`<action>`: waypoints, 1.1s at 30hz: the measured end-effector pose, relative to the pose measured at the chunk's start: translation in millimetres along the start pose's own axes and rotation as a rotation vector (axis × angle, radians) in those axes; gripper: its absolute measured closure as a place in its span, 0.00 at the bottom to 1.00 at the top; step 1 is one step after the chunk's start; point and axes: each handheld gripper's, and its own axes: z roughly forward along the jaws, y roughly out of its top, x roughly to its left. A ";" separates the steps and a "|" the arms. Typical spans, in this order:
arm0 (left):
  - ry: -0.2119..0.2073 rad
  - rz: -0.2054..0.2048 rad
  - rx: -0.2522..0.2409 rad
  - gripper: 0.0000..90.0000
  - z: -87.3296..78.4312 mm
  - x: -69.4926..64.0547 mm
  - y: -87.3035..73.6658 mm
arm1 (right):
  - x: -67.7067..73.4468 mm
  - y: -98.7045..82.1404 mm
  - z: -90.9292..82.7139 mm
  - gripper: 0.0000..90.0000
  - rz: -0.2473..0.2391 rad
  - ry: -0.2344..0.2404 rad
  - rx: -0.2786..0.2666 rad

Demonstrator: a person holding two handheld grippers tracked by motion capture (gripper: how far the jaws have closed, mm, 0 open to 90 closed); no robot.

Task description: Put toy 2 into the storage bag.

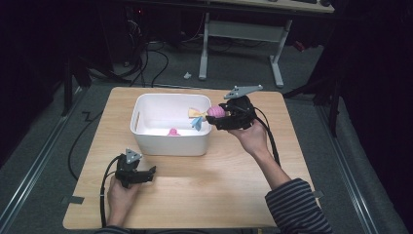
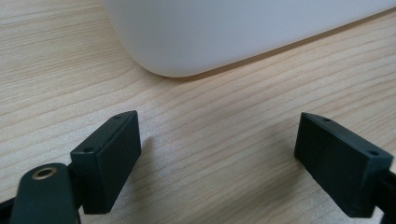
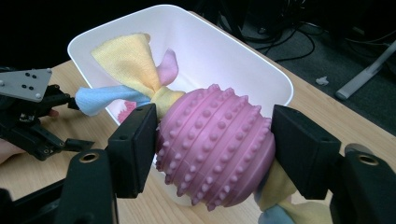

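Observation:
My right gripper is shut on a pink knobbly ball with yellow, blue and pink cloth strips knotted to it. In the high view that right gripper holds the ball over the right rim of a white tub, its cloth strips hanging over the inside. A small pink thing lies on the tub's floor. My left gripper rests open on the table in front of the tub, nothing between its jaws. The left gripper view looks at the tub's rounded corner.
The wooden table has bare wood in front of and beside the tub. Behind it stand a white desk frame and cables on the grey floor. A person's striped sleeve comes in at the bottom right.

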 end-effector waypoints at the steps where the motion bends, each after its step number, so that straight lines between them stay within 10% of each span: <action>1: 0.000 0.000 0.000 0.16 0.0 0.0 0.0 | 0.0 0.0 0.0 0.38 0.000 0.000 0.000; 33: 0.000 0.000 0.000 0.16 0.0 0.0 0.0 | 27.1 26.0 68.8 0.37 -0.048 0.053 0.076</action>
